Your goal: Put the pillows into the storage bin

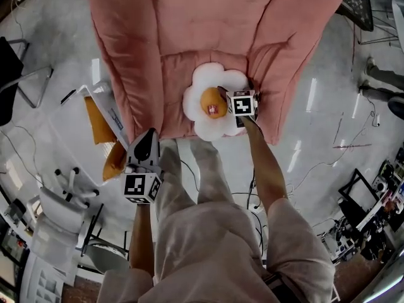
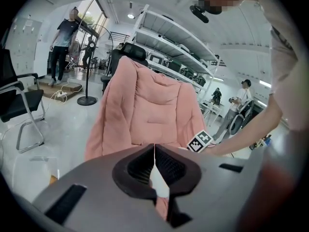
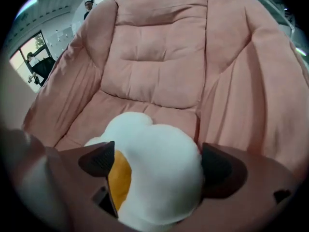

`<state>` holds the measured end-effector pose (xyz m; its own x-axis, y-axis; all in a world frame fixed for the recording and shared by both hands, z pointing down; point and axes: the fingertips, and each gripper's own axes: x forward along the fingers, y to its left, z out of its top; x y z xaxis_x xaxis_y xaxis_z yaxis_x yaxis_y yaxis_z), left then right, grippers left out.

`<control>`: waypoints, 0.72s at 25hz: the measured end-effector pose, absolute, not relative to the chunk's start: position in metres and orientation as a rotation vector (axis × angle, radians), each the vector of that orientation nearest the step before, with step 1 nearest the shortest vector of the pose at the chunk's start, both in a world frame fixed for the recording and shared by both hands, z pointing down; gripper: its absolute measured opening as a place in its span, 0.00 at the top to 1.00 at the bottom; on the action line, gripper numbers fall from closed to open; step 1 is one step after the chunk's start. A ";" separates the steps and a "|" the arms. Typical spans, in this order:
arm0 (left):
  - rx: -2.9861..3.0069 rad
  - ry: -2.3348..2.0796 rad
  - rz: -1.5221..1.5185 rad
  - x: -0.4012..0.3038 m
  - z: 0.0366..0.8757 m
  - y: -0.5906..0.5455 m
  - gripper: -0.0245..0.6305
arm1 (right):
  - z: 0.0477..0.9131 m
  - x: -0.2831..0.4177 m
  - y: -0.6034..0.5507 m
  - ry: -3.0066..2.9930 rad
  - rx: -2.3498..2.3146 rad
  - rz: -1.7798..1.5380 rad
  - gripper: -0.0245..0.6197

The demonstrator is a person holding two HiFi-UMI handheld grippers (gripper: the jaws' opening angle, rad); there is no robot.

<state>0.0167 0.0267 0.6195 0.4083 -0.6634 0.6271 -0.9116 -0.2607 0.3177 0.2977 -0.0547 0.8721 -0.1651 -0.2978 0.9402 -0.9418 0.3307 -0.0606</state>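
A fried-egg pillow (image 1: 214, 100), white with an orange yolk, lies on the seat of a pink padded lounge chair (image 1: 208, 24). My right gripper (image 1: 228, 100) points steeply down at it. In the right gripper view its jaws stand wide apart around the pillow (image 3: 159, 168), and its pads (image 3: 219, 166) sit at the pillow's sides without clearly squeezing it. My left gripper (image 1: 146, 145) hangs left of the chair, shut with nothing between its jaws (image 2: 154, 151). Just beyond it, orange pillows (image 1: 98, 122) lie in a clear-walled bin (image 1: 104, 96) on the floor.
A black chair (image 1: 12, 74) stands at the far left and a white swivel chair (image 1: 63, 201) at the lower left. Cables run over the glossy floor (image 1: 315, 163). In the left gripper view, people (image 2: 63, 37) stand far off by racks of shelves (image 2: 178, 42).
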 end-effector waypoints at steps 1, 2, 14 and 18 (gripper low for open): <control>2.014 -1.336 0.493 0.015 0.622 0.024 0.94 | 0.877 0.302 -0.056 -1.649 1.130 0.877 0.12; 2.011 -1.337 0.496 0.013 0.624 0.022 0.94 | 0.883 0.304 -0.056 -1.634 1.120 0.876 0.12; 2.002 -1.318 0.494 0.012 0.633 0.010 0.94 | 0.895 0.291 -0.044 -1.549 0.971 0.671 0.53; 2.012 -1.326 0.485 0.013 0.625 0.012 0.94 | 0.880 0.288 -0.042 -1.586 0.956 0.680 0.62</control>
<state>0.0129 0.0123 0.6247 0.4141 -0.6594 0.6275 -0.9087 -0.2589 0.3276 0.2879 -0.0422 0.8800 -0.0645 -0.2249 0.9723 -0.8591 0.5082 0.0606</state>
